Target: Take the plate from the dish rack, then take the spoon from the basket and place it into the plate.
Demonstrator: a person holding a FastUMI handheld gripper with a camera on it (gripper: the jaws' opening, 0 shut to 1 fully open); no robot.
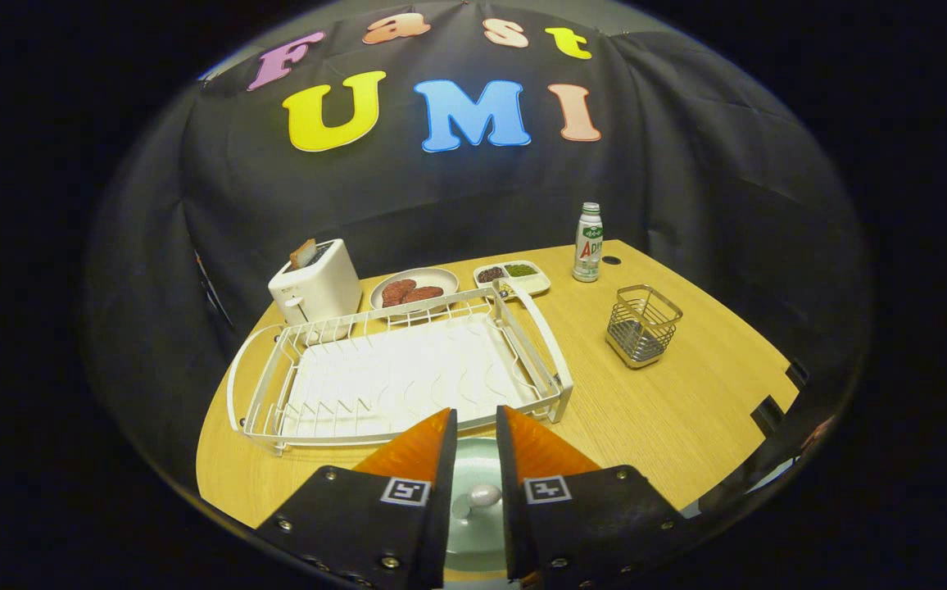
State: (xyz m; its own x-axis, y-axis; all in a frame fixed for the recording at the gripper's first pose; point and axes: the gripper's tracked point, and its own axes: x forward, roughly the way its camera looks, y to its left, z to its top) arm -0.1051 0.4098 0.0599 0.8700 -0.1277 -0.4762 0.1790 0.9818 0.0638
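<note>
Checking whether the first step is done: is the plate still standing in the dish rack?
No: the dish rack holds no plate, and the plate lies on the table under the fingers, the spoon in it.

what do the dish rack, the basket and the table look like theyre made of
Dish rack: white coated wire, probably metal, judging by its thin rods and matte white finish. Basket: bare metal wire, silvery with a shine. Table: wood or wood-look laminate, pale with fine grain. Gripper fingers stand slightly apart over a plate.

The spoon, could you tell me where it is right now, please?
In the gripper view, the spoon lies in the plate between the gripper fingers, on the near side of the dish rack.
</note>
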